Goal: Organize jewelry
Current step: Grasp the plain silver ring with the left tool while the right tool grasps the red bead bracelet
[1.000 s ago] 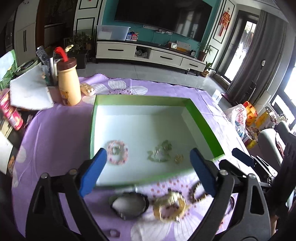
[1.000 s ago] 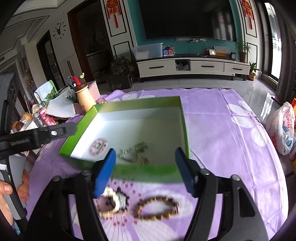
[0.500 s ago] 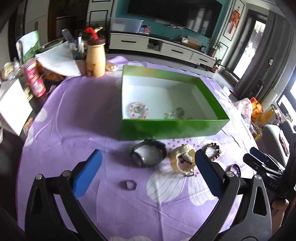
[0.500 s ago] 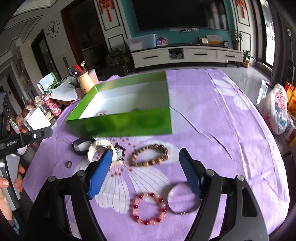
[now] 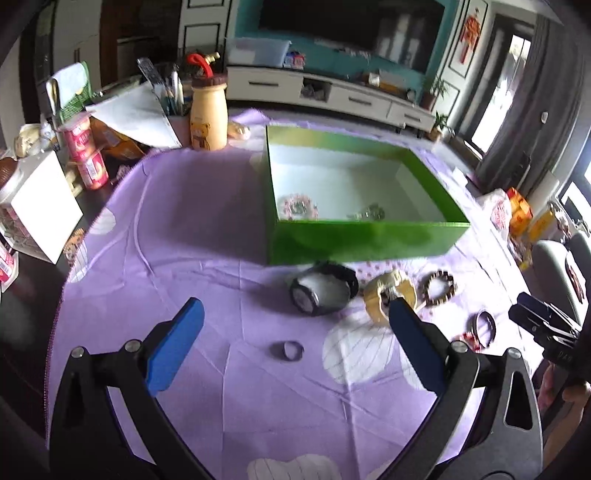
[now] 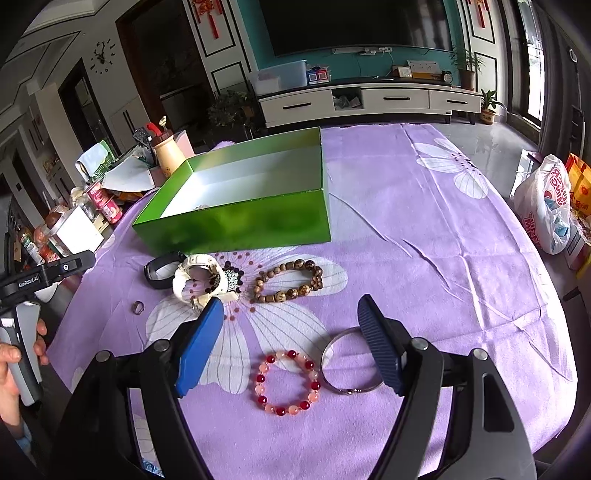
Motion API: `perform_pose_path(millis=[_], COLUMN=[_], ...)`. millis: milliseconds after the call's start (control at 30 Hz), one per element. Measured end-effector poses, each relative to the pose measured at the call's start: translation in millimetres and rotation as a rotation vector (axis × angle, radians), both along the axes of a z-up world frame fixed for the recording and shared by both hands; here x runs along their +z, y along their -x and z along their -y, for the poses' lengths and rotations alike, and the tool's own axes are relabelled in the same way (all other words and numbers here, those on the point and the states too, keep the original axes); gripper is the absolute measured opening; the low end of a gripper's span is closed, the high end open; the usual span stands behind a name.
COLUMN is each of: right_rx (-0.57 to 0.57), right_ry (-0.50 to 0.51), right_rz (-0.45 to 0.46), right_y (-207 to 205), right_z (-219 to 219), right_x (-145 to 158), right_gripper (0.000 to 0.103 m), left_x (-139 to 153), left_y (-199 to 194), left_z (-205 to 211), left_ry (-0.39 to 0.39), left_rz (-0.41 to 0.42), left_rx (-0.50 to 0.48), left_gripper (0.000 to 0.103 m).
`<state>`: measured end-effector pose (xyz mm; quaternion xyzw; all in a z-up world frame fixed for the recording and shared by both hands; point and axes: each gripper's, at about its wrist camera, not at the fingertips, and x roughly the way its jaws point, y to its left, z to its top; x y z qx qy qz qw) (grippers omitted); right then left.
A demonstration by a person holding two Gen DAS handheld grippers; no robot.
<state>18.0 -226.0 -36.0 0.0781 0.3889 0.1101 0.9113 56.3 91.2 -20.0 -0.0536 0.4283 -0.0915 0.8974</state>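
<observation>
Lying by green box (image 6: 236,221): 3 bracelets (image 6: 287,382), 1 ring (image 6: 138,307).

Table under purple flower-print cloth (image 6: 424,229). On cloth: green box (image 6: 236,221) at upper centre; below it, left to right, black watch (image 6: 159,269), white bracelet (image 6: 199,280), brown bead bracelet (image 6: 288,280). Small ring (image 6: 138,307) left of centre. Red-pink bead bracelet (image 6: 288,384) and silver bangle (image 6: 347,365) touching, lower centre.

I'm in a home living room: a big television (image 6: 360,26) on a teal wall, a white media cabinet (image 6: 369,101) below, a wall clock (image 6: 101,56), potted plants (image 6: 465,62).
</observation>
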Motion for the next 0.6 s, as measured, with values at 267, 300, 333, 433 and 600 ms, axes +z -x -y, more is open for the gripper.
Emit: perform_pose_path(millis=[267,300,333,433,600], right_rx=[0.072,0.087,0.1,0.155,0.205], right_ry=[0.024,0.022,0.019,0.008,0.008], right_rz=[-0.05,-0.053,-0.053,-0.053,-0.07], right_y=[19,22,25,33,32], right_z=[-10,-10,-10,-15,-32], right_x=[-24,-28,-30,-38,-52], right_gripper=[0.075,0.075,0.075,0.075,0.065], left_x=[-33,-37,-41,-51,-59], left_y=[17,19,20,21,21], left_z=[7,8,10,18,20], left_ry=[0.065,0.06,0.05,-0.022,-0.053], left_rz=[-0.034,-0.037,-0.041,-0.046,-0.05], left_rx=[0.0,0.004,0.003,-0.012,-0.026], left_gripper=[0.101,0.101,0.101,0.101,0.1])
